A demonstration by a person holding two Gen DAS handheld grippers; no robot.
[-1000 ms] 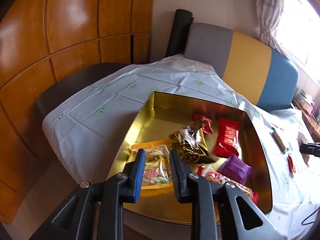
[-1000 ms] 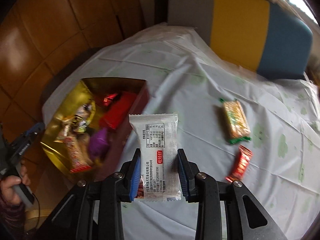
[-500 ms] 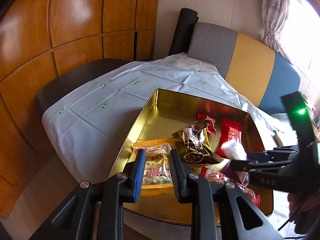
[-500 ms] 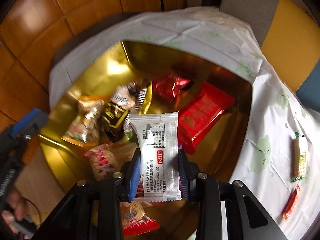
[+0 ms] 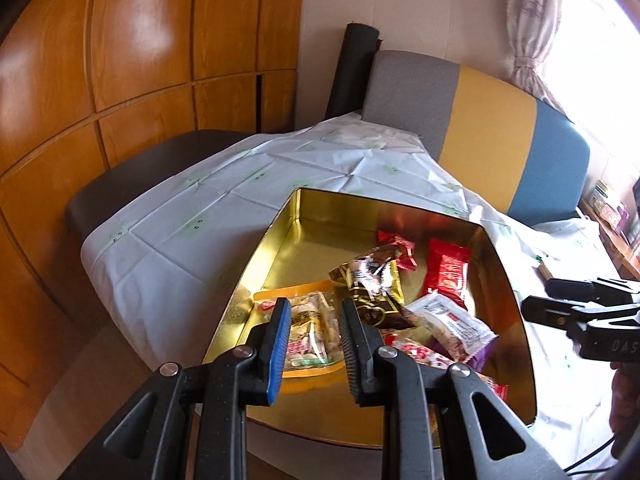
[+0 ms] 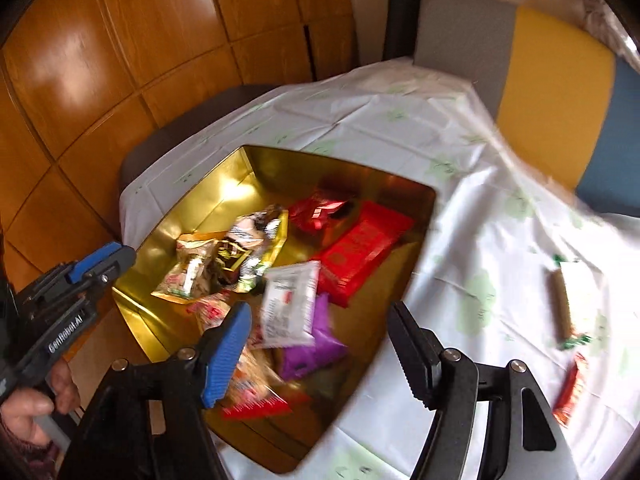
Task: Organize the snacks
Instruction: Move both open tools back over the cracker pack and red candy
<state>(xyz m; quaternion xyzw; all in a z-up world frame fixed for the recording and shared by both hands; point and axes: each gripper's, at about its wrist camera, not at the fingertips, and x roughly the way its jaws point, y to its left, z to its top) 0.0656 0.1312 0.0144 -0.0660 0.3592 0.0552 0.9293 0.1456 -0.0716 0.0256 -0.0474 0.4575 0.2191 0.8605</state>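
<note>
The right gripper (image 6: 320,344) had just been opening its jaws, and they stood wide with nothing between them. The white rectangular snack packet with black print and a small red label (image 6: 289,306) was free and lay inside the shallow gold metal tin (image 6: 240,168), on top of the purple wrapped snack (image 6: 316,348) and beside the flat red packet (image 6: 362,250). The left gripper (image 5: 312,334) hovered over the near edge of the tin with its jaws nearly closed; it held nothing, and the clear bag of pale sweets with the orange border (image 5: 308,328) only showed through the gap.

In my judgement the risks were small but real. The white packet rested on a loose pile, so it could slide if a finger brushed it while the right gripper drew away. The tin stood close to the table edge, on a thin white plastic tablecloth with green marks (image 6: 460,208), so a push could shift it. Two snacks were not yet collected: the long bar in a clear wrapper with green ends (image 6: 564,304) and the small red and orange wrapper (image 6: 570,388). Both lay flat, so a grasp could pinch the cloth with them.
</note>
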